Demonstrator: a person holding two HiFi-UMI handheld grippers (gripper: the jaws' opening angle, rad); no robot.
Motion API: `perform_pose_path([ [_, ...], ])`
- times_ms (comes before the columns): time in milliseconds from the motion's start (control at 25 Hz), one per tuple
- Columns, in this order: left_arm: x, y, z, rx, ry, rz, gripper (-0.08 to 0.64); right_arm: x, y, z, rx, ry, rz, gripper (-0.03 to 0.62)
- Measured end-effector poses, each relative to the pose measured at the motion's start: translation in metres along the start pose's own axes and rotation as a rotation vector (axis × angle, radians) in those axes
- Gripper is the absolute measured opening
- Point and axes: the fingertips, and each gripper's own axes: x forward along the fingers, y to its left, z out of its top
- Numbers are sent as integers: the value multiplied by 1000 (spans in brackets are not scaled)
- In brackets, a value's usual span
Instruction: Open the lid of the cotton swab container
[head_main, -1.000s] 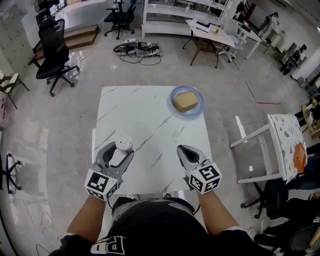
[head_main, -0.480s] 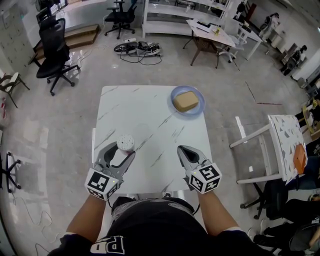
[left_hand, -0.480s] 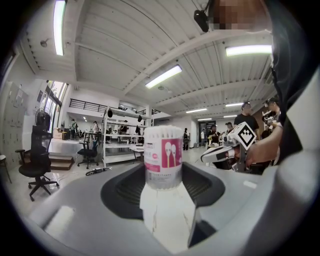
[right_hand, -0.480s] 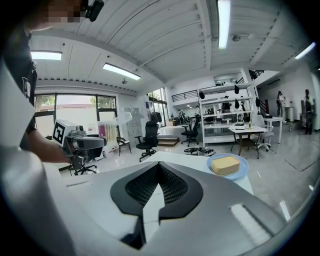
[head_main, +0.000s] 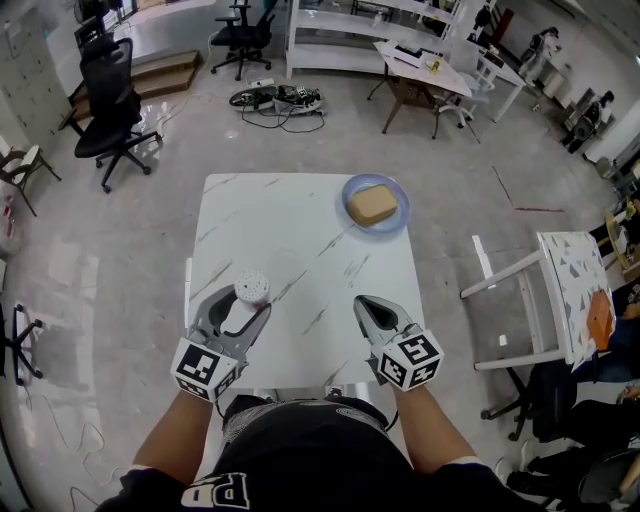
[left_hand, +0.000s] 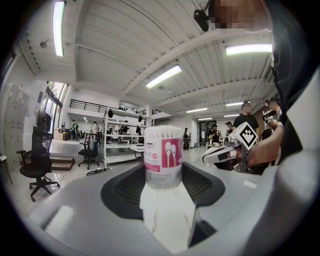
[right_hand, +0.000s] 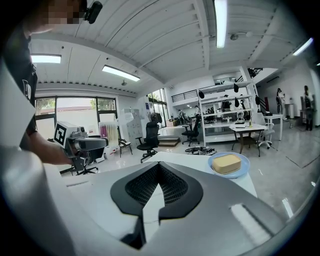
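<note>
- The swab container (left_hand: 163, 157) stands upright on the near-left part of the table (head_main: 300, 210), lid on.
- The left gripper (head_main: 244, 305) is over the table's near-left edge. Its jaws are spread, with the container between their tips. A little pad shows on either side of the container, so it looks flanked rather than clamped.
- The right gripper (head_main: 362, 303) is over the table's near-right edge. Its jaws are closed tip to tip and hold nothing.
- Handling, as a guess: it is a light, thin-walled plastic cylinder, tall for its base, so it should tip easily. Its glossy label is likely to slip, and a hard squeeze could flex the wall.
- Where to hold: the left jaws should grip low on the body, below the label's top. The right jaws should take the lid's rim so that it lifts without dragging the container along.
- Hard to tell: no view shows the seam between lid and body, so snap-on, hinged or screw-on is unclear.
- The container's foot is hidden behind the left gripper's own body, and the label print is too small to read.
- A plate (head_main: 350, 185) holding a tan block (head_main: 372, 203) sits at the table's far-right corner, out of the way.
</note>
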Motion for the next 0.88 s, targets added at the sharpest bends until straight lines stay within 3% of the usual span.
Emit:
perform_pose_path([
  [880,5,3,0,-3,-4,-1,284,4,-1,2,-3,3,7,0],
])
